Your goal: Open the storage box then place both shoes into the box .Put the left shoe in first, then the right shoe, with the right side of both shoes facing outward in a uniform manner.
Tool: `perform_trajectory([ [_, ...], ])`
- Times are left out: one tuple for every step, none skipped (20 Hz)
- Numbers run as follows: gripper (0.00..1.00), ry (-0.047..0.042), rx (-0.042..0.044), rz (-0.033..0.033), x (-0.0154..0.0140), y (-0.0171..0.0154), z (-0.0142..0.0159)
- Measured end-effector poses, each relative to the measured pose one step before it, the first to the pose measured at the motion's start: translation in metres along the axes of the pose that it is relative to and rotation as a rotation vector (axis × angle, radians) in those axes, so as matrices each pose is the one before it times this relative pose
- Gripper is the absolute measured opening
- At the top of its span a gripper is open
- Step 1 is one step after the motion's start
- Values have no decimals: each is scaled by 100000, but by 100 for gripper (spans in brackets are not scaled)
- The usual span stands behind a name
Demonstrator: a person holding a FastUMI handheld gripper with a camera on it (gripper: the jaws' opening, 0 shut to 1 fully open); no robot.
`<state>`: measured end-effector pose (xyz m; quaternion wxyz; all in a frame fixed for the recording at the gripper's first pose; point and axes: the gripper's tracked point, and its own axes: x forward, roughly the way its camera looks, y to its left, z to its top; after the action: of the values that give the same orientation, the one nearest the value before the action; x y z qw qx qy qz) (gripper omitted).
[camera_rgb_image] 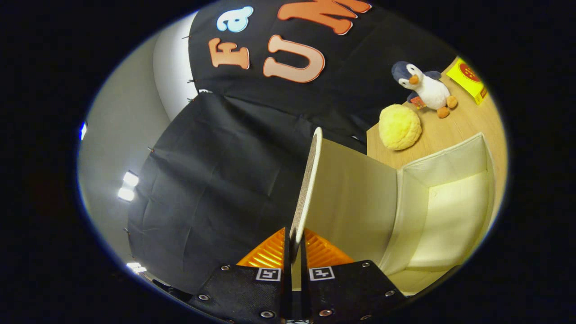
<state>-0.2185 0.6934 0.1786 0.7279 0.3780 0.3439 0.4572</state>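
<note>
Jaws [294,252] pinch raised box lid [310,180] edge-on.

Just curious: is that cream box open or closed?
Open: the tool pinches the lid, swung up, baring the box interior; no shoes visible.

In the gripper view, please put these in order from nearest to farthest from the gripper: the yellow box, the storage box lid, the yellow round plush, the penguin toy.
1. Storage box lid: clamped between the gripper fingers.
2. Yellow round plush: on the table beyond the open box.
3. Penguin toy: just behind the plush.
4. Yellow box: beside the penguin, slightly farther.
</note>
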Motion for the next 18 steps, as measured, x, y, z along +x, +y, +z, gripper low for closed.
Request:
perform_trajectory([
  [9,1317,-4108,-2731,1052,132,-754],
  [15,1458,-4138,-2914,742,-23,-584],
  [20,1394,-4163,-3398,351,-530,-782],
  [33,1358,-3656,-2906,526,-216,-552],
  [44,1551,-2802,-2088,581,-175,-515],
  [68,1709,-1921,-996,761,-272,-784],
  [78,1177,-1361,-1527,101,-455,-482],
  [95,241,-1432,-1820,-18,-629,-105],
  [97,-415,-1820,-2243,-543,-470,-186],
  [98,-944,-1753,-3026,-698,-930,96],
  [98,-1482,-1301,-3034,-833,-1170,161],
  [98,-2061,-860,-2836,-895,-1144,319],
  [98,-2146,-641,-2489,-1031,-1535,427],
  [98,-2067,-457,-3441,-1058,-1730,466],
  [98,-2482,-414,-4065,-1201,-2278,534],
  [98,-2604,-611,-4635,-1205,-2473,532],
  [98,-2543,-745,-4856,-1078,-2434,467],
  [98,-2584,-1054,-5721,-1041,-2850,423],
])
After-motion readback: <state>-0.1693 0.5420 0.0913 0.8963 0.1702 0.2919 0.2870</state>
